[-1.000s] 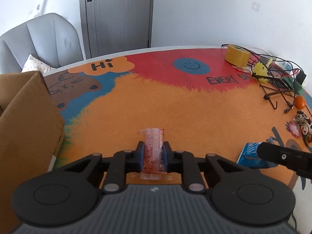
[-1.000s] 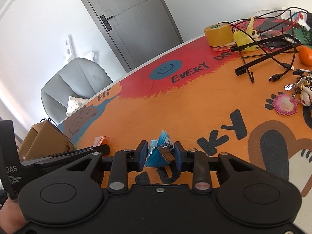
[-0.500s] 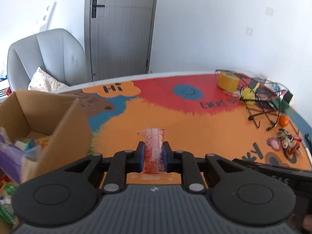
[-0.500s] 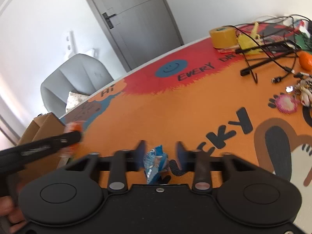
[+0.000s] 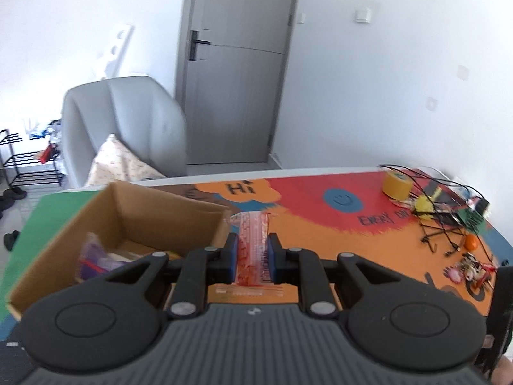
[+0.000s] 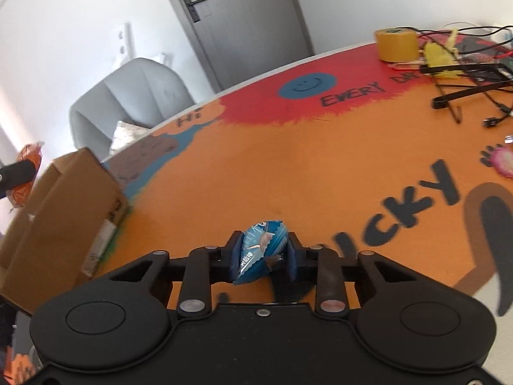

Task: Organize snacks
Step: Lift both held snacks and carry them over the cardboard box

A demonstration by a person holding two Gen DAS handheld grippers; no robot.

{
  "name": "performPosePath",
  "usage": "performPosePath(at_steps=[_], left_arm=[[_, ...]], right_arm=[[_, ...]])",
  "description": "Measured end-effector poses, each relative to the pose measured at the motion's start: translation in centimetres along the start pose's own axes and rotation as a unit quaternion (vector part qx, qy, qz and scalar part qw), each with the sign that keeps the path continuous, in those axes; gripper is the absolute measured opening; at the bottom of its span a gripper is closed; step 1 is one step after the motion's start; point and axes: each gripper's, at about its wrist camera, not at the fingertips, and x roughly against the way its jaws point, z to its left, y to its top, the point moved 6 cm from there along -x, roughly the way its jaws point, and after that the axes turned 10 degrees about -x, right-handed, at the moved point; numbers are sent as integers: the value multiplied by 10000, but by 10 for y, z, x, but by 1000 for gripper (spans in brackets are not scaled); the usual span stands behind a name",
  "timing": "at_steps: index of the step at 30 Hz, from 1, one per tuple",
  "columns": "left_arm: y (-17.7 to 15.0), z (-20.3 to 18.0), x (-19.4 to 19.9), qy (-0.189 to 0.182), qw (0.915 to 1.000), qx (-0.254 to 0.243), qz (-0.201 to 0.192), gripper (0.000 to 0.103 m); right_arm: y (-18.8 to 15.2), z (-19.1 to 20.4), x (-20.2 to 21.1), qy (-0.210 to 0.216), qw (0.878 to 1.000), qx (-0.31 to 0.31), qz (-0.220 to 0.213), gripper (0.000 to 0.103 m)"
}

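Observation:
My left gripper [image 5: 251,258] is shut on a red and clear snack packet [image 5: 253,240] and holds it in the air, just right of the open cardboard box [image 5: 154,205]. The box holds several snack packs, one purple [image 5: 93,256]. My right gripper [image 6: 263,258] is shut on a small blue snack packet [image 6: 261,247], lifted above the orange table mat [image 6: 288,166]. In the right wrist view the box [image 6: 64,211] stands at the left, and the left gripper's finger with the red packet [image 6: 27,160] shows above it.
A yellow tape roll [image 5: 397,186], black cables and a wire stand [image 5: 445,218], a small orange ball [image 5: 471,242] and keychains [image 5: 465,269] lie at the table's right end. A grey chair [image 5: 121,125] with a cushion stands behind the box, before a grey door.
My left gripper has risen and swung left with the red packet, bringing the box's inside into view. My right gripper has lifted the blue packet off the mat and moved left toward the box.

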Motion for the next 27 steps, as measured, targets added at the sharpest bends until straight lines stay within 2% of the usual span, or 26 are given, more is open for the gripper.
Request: performPosePath(at_steps=[7,17,27], left_arm=[[-7,47,16,397,9988,280,-22,17],[-17,94,34,726,9958,559,-25,17],[-38,132,34,928,9914,888,267,22]], right_arm=[[2,37,8,301,9992,219,-126,29],[13,94,22,688,9951,576,-406,29],[20,148,34,1047,9892,818,-619,29]])
